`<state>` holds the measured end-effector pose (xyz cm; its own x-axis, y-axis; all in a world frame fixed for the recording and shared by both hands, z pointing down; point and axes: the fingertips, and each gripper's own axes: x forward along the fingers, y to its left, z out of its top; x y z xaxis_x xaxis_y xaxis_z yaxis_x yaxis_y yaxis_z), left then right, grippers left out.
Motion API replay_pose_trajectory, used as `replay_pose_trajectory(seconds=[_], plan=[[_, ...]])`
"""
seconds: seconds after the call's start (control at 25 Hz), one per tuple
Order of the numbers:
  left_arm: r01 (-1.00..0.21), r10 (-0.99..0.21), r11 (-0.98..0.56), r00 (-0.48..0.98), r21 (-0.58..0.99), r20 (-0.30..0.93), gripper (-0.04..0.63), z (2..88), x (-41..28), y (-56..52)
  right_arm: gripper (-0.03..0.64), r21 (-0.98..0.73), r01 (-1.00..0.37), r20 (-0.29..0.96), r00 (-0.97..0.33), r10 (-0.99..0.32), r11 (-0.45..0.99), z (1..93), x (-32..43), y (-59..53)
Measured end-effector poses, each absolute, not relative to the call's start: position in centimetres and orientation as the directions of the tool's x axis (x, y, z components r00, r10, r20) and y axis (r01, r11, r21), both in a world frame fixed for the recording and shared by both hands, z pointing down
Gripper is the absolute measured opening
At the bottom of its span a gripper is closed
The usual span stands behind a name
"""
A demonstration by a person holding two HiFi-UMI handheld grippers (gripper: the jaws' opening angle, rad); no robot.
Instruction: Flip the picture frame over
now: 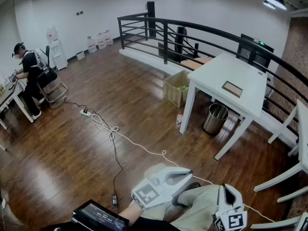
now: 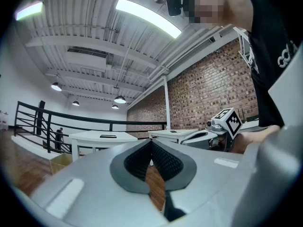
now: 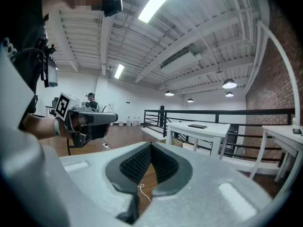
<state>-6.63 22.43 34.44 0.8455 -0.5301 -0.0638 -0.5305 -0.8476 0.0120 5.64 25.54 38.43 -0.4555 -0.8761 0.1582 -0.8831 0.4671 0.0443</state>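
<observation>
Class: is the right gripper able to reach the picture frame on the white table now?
Probably not: the right gripper is shut, far from the picture frame; open floor lies between.

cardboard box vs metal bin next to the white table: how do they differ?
The cardboard box is tan and square-cornered; the metal bin is silvery and round. The cardboard box stands by the left end of the white table; the metal bin stands by its front edge, between two legs. Something green shows in the box; the bin's inside looks dark. Both stand upright and open-topped on the wooden floor.
</observation>
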Motion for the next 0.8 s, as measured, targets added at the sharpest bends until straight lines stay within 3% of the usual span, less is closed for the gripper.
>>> replay_pose_trajectory(seconds=[0.8], plan=[[-0.556,-0.558,-0.83,0.828,0.04,-0.052,0.015,35.2,-7.0,16.1,-0.008,0.063,-0.874,0.178,-0.466,-0.867,0.483,38.7,4.0,18.4]])
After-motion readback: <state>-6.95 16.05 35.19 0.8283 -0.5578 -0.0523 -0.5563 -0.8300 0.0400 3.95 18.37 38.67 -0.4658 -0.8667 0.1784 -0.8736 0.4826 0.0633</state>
